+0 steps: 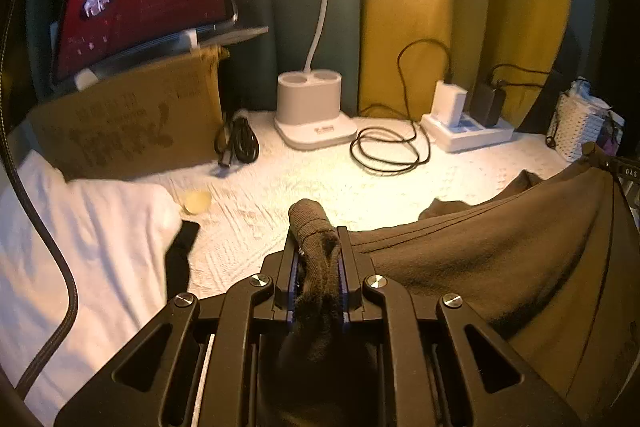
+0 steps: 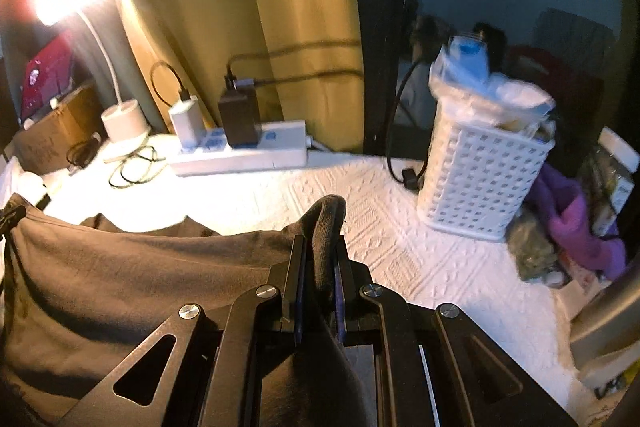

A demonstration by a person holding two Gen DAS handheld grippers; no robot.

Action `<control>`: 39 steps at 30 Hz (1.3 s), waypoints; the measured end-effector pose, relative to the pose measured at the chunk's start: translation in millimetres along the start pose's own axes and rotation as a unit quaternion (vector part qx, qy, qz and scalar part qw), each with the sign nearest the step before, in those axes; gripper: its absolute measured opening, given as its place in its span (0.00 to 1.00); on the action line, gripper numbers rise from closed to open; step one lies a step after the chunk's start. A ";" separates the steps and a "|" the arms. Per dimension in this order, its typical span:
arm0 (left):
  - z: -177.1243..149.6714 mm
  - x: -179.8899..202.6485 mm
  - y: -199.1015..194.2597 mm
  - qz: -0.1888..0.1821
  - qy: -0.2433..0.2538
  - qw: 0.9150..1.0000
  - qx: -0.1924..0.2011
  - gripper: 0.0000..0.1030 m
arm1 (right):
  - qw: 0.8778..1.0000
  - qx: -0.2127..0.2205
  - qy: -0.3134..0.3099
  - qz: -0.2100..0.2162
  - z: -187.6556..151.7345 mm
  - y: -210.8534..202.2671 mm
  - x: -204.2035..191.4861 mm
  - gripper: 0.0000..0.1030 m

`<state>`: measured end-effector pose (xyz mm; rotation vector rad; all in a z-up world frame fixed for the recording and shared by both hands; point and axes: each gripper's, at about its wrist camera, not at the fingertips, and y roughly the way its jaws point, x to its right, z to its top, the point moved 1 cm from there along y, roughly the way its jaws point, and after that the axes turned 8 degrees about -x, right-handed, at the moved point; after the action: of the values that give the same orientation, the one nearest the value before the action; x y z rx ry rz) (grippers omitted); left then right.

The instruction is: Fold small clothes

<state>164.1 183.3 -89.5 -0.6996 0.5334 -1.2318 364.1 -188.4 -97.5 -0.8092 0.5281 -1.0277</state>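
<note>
Dark garment (image 1: 500, 259), stretched between left gripper (image 1: 318, 263) and right gripper (image 2: 320, 267), both clamped tight on bunched corners, hanging over white bedspread (image 1: 280, 187). Best lowered evenly, kept taut, far edge laid flat first, clear of coiled cable (image 1: 384, 147).

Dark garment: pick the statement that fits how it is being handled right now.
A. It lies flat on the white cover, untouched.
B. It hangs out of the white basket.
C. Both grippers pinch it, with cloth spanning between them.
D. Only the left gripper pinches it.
C: the left gripper and the right gripper each have a bunched edge of the dark garment clamped between their fingers, and the cloth stretches across from one to the other.
</note>
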 end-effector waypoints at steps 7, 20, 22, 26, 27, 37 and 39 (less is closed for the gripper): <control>-2.3 -9.2 33.1 0.008 -0.006 0.999 -0.045 0.18 | 0.998 -0.053 0.010 -0.022 -9.3 37.9 10.1 0.12; 1.5 -49.5 6.6 0.015 -0.056 0.996 -0.062 0.51 | 0.994 -0.074 0.029 -0.074 -31.3 26.2 33.5 0.26; -3.1 -52.8 -3.0 0.012 -0.058 0.996 -0.068 0.52 | 0.993 -0.077 0.035 -0.078 -36.7 21.5 37.0 0.26; -22.5 -45.2 -17.6 -0.008 -0.034 0.995 -0.090 0.52 | 0.993 -0.077 0.040 -0.082 -47.7 7.2 38.9 0.26; -29.8 -40.7 -20.1 -0.013 -0.023 0.995 -0.098 0.52 | 0.993 -0.075 0.040 -0.083 -50.7 2.7 37.5 0.26; -68.4 -30.0 -10.5 -0.030 0.002 0.993 -0.117 0.52 | 0.996 -0.051 0.027 -0.073 -78.4 -39.7 6.9 0.70; -69.4 -26.6 -12.1 -0.023 0.009 0.994 -0.110 0.36 | 0.996 -0.048 0.018 -0.071 -86.0 -45.6 -1.0 0.73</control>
<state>100.2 193.7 -128.1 -0.8914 0.6795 -1.2341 277.1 -229.1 -113.3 -0.9249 0.5598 -1.1551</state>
